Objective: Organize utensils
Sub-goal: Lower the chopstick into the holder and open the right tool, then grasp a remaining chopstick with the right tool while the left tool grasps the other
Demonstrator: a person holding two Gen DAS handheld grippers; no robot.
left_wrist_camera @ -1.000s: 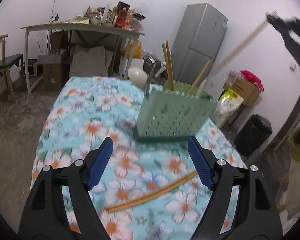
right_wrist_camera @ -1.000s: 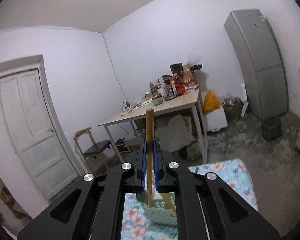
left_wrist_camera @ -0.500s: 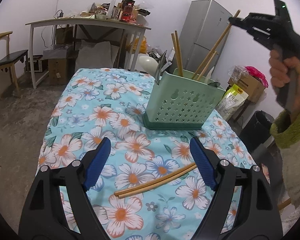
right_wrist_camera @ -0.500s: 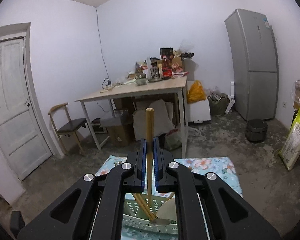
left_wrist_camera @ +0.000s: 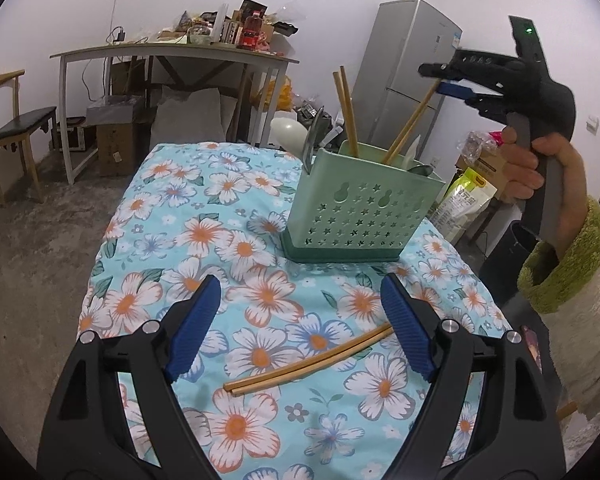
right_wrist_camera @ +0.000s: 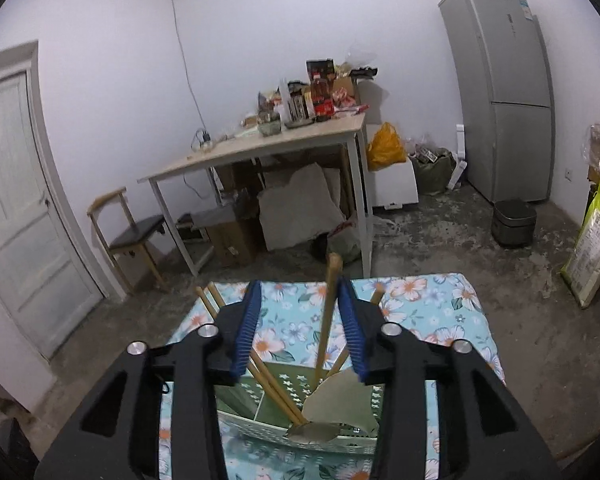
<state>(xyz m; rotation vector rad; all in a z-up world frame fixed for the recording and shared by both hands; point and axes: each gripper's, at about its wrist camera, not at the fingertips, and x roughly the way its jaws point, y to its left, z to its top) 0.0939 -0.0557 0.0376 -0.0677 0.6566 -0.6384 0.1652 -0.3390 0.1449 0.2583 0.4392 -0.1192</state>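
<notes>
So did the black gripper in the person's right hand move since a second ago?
Yes. The right gripper sank toward the green plastic utensil basket; its jaws have just been opening, the wooden chopstick loose between them.

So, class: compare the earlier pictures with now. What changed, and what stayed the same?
The right gripper came down over the caddy; its jaws have just been opening, releasing the chopstick into it. The left gripper stayed open, and the chopstick pair stayed on the cloth.
</notes>
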